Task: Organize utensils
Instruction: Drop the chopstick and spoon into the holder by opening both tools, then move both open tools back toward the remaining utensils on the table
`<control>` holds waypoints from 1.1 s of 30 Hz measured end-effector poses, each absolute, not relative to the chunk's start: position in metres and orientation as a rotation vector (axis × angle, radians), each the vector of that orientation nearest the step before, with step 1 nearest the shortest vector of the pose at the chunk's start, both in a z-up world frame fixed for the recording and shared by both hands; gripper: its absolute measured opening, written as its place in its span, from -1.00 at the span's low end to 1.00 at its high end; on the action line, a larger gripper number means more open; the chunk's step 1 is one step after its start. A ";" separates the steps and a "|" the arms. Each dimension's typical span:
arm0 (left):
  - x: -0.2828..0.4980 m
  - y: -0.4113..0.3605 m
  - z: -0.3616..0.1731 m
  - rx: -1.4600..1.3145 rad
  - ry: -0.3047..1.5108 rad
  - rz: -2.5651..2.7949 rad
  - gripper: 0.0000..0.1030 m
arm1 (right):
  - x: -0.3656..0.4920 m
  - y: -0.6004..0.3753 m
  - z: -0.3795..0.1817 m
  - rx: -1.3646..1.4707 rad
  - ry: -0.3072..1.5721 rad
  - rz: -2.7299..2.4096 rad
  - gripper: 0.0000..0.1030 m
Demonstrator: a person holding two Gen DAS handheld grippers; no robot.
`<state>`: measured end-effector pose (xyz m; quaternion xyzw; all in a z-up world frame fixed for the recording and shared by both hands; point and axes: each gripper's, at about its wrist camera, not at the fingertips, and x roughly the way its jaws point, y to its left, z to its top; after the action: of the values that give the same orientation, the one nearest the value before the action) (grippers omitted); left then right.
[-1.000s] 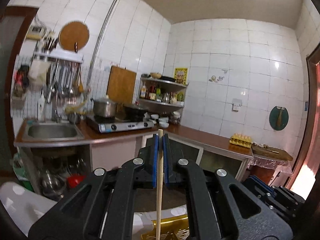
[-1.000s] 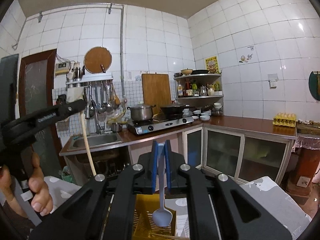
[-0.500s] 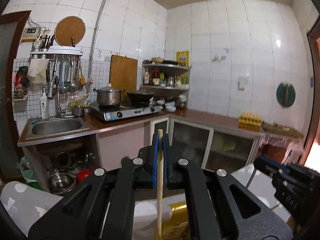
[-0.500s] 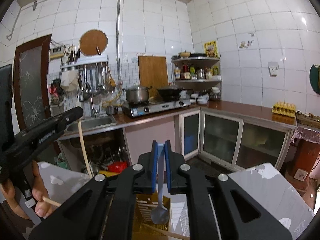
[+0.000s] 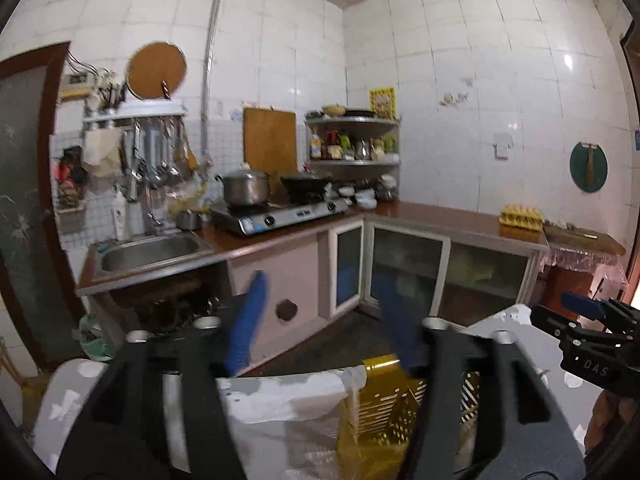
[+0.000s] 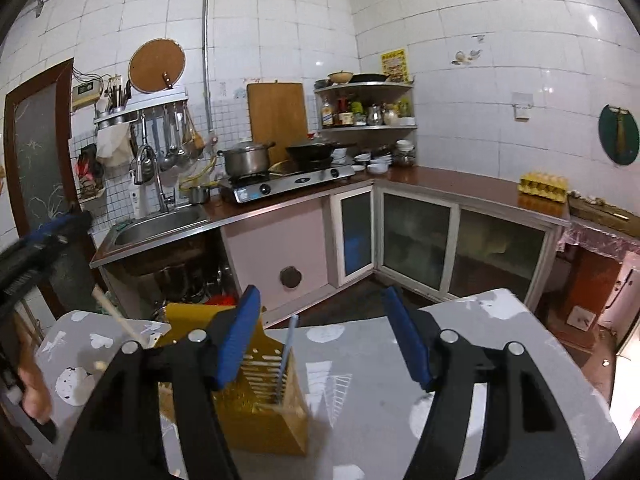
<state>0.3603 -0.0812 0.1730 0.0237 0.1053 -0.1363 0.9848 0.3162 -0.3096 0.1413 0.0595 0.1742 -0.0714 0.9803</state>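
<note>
A gold slotted utensil holder [image 6: 256, 404] stands on the grey patterned table [image 6: 380, 364]; it also shows in the left wrist view [image 5: 384, 412]. A grey-blue spoon [image 6: 286, 354] stands in it, handle up. A wooden chopstick [image 6: 116, 316] leans at its left side. My right gripper [image 6: 326, 336] is open and empty just above and right of the holder. My left gripper [image 5: 324, 320] is open and empty above the holder; it also shows at the left edge of the right wrist view [image 6: 44, 240]. The right gripper shows at the right of the left wrist view [image 5: 592, 332].
A kitchen counter [image 6: 460, 188] runs along the far walls with a sink [image 6: 160, 228], a gas stove [image 6: 288, 184] with a pot, and an egg tray [image 6: 544, 186]. Cabinets stand below. Dark floor lies between the table and the counter.
Both grippers have opened. The left let go of the chopstick and the right let go of the spoon; both now rest in the gold holder. Both grippers tilted down toward the table.
</note>
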 end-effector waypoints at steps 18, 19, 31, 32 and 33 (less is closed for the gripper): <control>0.287 -0.008 0.080 0.072 0.497 -0.106 0.91 | 0.234 -0.280 0.070 0.084 0.508 -0.175 0.39; 0.288 -0.007 0.070 0.070 0.519 -0.099 0.91 | 0.236 -0.277 0.064 0.085 0.522 -0.177 0.39; 0.321 -0.016 -0.017 0.074 0.754 -0.057 0.90 | 0.261 -0.253 -0.020 0.093 0.724 -0.164 0.39; 0.324 -0.018 -0.019 0.081 0.762 -0.054 0.90 | 0.263 -0.252 -0.023 0.094 0.737 -0.163 0.39; 0.327 -0.020 -0.023 0.086 0.772 -0.051 0.90 | 0.266 -0.251 -0.026 0.094 0.750 -0.162 0.39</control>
<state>0.3267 -0.0196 -0.0228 0.0418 0.3763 -0.0246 0.9252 0.2655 -0.2512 -0.0263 0.0460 0.3655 -0.0791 0.9263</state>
